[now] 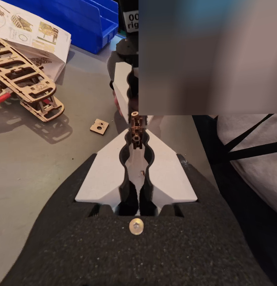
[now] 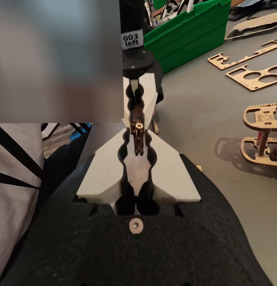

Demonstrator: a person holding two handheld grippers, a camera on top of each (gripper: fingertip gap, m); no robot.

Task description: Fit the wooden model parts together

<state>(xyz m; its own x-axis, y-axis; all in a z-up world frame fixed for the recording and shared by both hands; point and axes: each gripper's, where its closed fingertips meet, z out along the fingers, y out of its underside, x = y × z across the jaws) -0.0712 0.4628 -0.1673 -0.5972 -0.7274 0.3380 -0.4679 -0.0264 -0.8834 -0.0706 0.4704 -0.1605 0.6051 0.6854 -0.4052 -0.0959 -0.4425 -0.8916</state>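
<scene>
— Inventory, left to right?

— I list: partly built wooden chassis [image 1: 28, 86] on the grey table [image 1: 82, 92], done so far; loose square plate [image 1: 99, 127] unfitted. My left gripper [image 1: 136, 134] and right gripper [image 2: 138, 136], tip to tip, both clenched on one small wooden sub-assembly [image 1: 136, 131] held above the table.

— Remaining?

— I judge plenty: cut-out sheets [image 2: 255, 77] still lie spare.

A blue bin [image 1: 82, 23] stands at the far edge of the grey table [image 1: 34, 154], a paper booklet [image 1: 42, 38] beside it. A green bin [image 2: 188, 34] sits farther along, holding cards.
</scene>
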